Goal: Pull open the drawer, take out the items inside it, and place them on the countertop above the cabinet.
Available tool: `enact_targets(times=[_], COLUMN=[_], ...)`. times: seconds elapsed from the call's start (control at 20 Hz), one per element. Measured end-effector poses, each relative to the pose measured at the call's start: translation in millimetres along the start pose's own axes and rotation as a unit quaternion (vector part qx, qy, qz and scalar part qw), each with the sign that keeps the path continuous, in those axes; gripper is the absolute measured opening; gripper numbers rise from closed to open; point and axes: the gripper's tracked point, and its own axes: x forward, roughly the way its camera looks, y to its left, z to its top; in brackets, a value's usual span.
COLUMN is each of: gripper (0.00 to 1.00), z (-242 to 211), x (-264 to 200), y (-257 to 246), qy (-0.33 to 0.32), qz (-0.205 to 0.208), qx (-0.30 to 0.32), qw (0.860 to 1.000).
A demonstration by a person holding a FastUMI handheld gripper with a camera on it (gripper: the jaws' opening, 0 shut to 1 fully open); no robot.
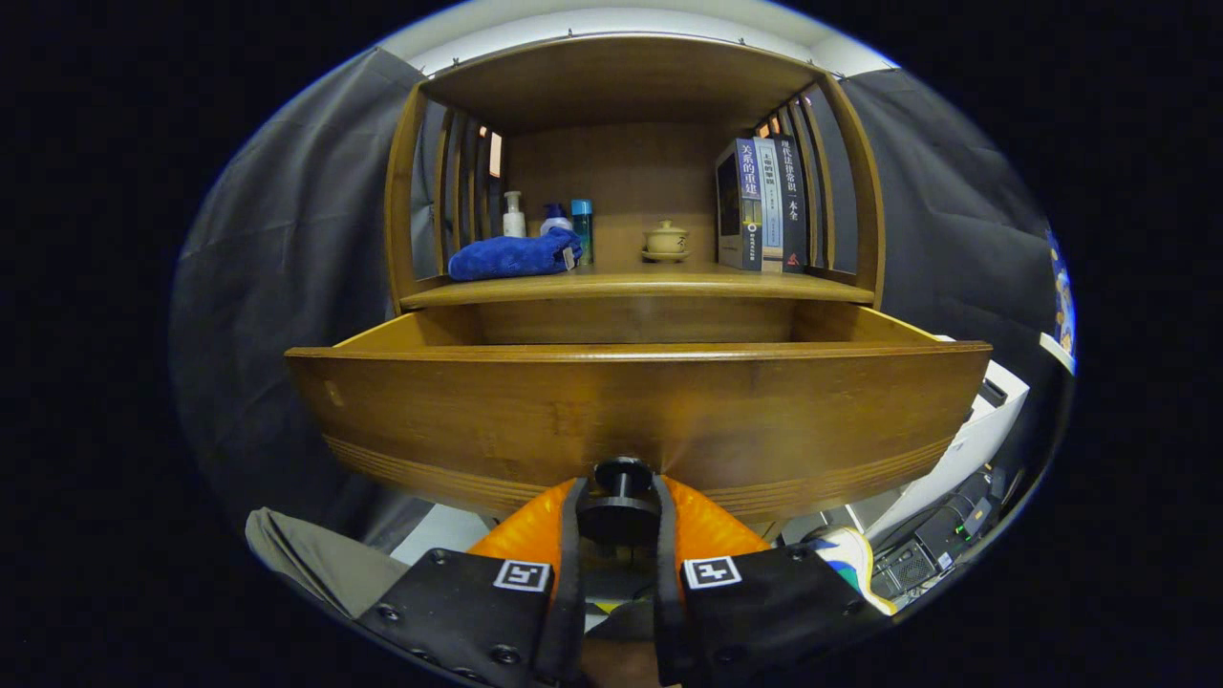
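A wooden cabinet stands straight ahead with its drawer [631,411] pulled out toward me. The drawer's round dark knob [621,506] sits between my fingers, and my gripper [619,521] is shut on it. The drawer's front board hides whatever lies inside. Above the drawer runs the countertop [635,284], an open shelf under a wooden roof.
On the countertop lie a folded blue towel [514,257], three small bottles [549,222], a small lidded teacup on a saucer [666,240] and three upright books [761,204]. Slatted side walls flank the shelf. A white box and cables [955,497] sit lower right.
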Motion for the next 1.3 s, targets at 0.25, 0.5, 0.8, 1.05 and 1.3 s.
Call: enact_targets(times=[0.25, 0.5, 0.8, 1.05, 1.3], gripper=[0.37, 0.37, 0.5, 0.81, 1.0], z=[-10.7, -25.5, -25.3, -9.6, 99.2], x=[-23.3, -32.8, -33.7, -46.0, -78.8], y=[1.8, 2.8, 3.0, 11.4, 6.4], qy=[0.007, 0.022, 0.013, -0.021, -0.12], qz=[0.0, 0.002, -0.007, 0.01, 0.011], qx=[0.001, -0.005, -0.01, -0.015, -0.032], qw=[1.0, 1.0, 1.0, 1.0, 0.992])
